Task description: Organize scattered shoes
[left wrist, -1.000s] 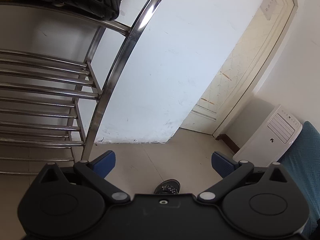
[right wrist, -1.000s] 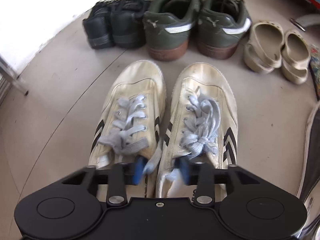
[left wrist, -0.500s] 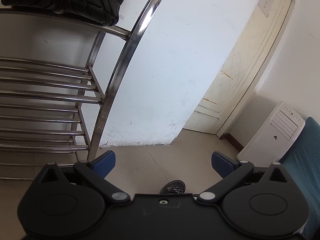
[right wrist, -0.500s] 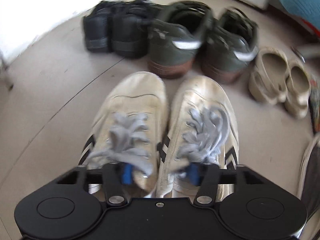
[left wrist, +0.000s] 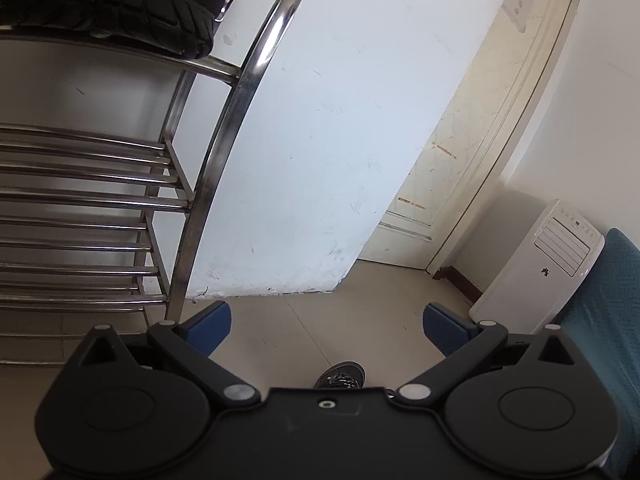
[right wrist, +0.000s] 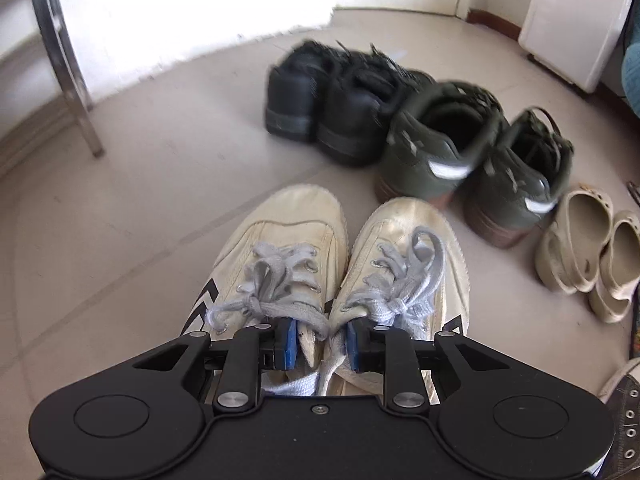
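Right tool (right wrist: 321, 343) pinches inner collars of both white sneakers (right wrist: 344, 264) together, so pair travels as one. Black (right wrist: 332, 108), green (right wrist: 472, 160), beige (right wrist: 584, 256) pairs lined on floor. Left tool (left wrist: 326, 328) wide, empty, near rack (left wrist: 224, 140) bearing black shoes (left wrist: 132, 8).

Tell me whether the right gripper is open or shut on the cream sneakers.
Shut. The right gripper pinches the adjoining inner collars of the two cream canvas sneakers between its blue pads, holding the pair together.

The black shoes (right wrist: 328, 108) on the floor were motion-blurred. The rack's top pair (left wrist: 120, 4) was cropped by the frame edge.
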The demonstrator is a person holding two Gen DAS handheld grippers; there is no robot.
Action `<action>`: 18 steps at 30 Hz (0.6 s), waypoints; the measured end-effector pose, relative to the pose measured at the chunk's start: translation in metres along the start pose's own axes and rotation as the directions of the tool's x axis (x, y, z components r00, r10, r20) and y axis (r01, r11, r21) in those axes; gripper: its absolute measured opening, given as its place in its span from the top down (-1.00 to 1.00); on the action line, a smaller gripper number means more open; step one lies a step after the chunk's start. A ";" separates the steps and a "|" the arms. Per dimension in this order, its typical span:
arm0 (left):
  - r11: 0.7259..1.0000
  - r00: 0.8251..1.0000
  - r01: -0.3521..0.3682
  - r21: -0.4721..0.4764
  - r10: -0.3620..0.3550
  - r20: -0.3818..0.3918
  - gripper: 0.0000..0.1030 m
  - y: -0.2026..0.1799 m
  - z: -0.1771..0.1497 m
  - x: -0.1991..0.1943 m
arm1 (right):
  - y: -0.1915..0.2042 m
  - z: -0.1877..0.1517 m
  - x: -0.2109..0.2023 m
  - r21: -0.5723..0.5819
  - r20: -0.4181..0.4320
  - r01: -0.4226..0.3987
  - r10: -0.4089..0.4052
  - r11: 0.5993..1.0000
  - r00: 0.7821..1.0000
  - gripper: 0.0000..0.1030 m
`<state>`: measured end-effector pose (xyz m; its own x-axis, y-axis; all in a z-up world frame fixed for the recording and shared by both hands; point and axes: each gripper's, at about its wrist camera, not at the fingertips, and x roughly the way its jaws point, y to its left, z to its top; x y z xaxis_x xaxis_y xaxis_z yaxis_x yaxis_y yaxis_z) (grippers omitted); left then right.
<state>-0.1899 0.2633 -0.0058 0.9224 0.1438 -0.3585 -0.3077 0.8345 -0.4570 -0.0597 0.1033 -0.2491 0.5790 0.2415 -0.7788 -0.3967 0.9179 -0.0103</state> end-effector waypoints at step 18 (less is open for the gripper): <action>0.985 0.978 -0.154 -0.081 0.164 0.128 -0.99 0.043 0.019 -0.048 | 0.026 0.031 -0.012 -0.003 -0.010 -0.270 0.270 0.963 0.963 0.23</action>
<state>-0.2431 0.3021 0.0070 0.8817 0.3452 -0.3216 -0.4641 0.7568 -0.4603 -0.0554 0.1339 -0.2207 0.4432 0.4767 -0.7592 -0.5404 0.8178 0.1980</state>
